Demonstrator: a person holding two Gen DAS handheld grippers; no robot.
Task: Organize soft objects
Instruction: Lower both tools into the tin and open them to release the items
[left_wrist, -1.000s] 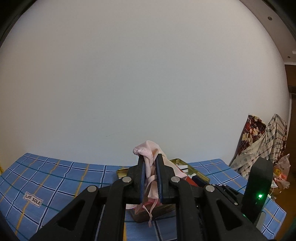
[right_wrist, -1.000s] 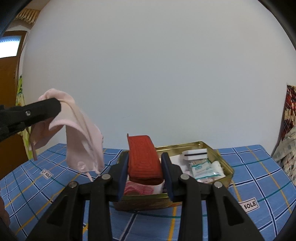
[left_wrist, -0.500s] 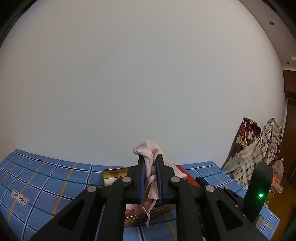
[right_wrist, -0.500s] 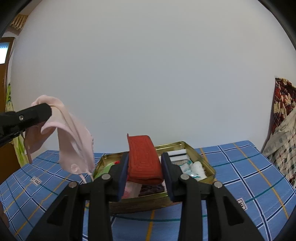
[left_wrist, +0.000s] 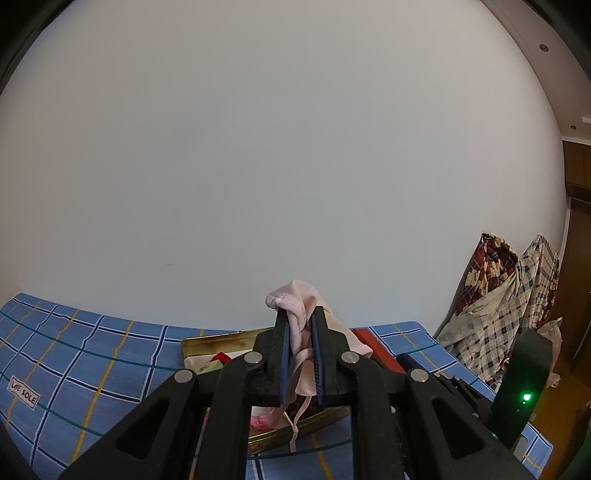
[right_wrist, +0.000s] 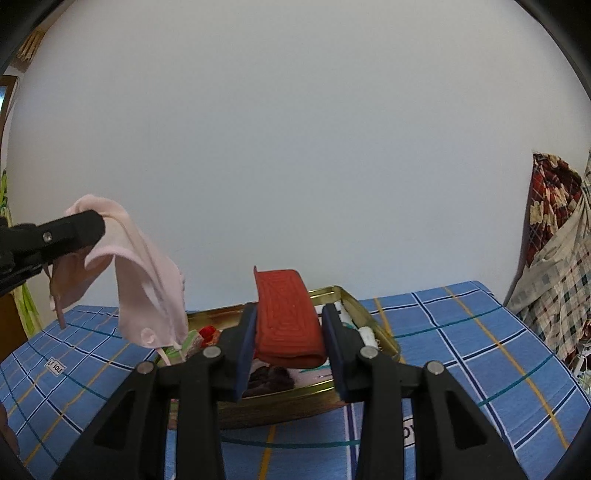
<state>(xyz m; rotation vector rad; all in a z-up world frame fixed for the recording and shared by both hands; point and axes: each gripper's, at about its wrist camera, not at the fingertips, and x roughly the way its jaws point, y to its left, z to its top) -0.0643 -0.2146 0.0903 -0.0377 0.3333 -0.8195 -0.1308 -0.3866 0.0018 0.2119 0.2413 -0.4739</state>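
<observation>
My left gripper (left_wrist: 300, 317) is shut on a pale pink cloth (left_wrist: 295, 299) that hangs from it above the gold tin (left_wrist: 207, 341). In the right wrist view the same cloth (right_wrist: 147, 288) dangles at the left from the left gripper's fingers (right_wrist: 70, 230). My right gripper (right_wrist: 290, 312) is shut on a folded red quilted cloth (right_wrist: 286, 317), held above the gold tin (right_wrist: 373, 325). The tin holds several small items, among them a dark purple cloth (right_wrist: 269, 376) and white packets (right_wrist: 365, 334).
The tin stands on a blue checked bedspread (right_wrist: 461, 350) against a white wall. Checked and patterned fabrics (right_wrist: 557, 251) hang at the right. The right gripper's body with a green light (left_wrist: 524, 397) shows at the right of the left wrist view.
Both views have swung so the tin sits more to the left and nearer. Both grippers still hold their cloths; the pink cloth hangs closer to the tin's left end.
</observation>
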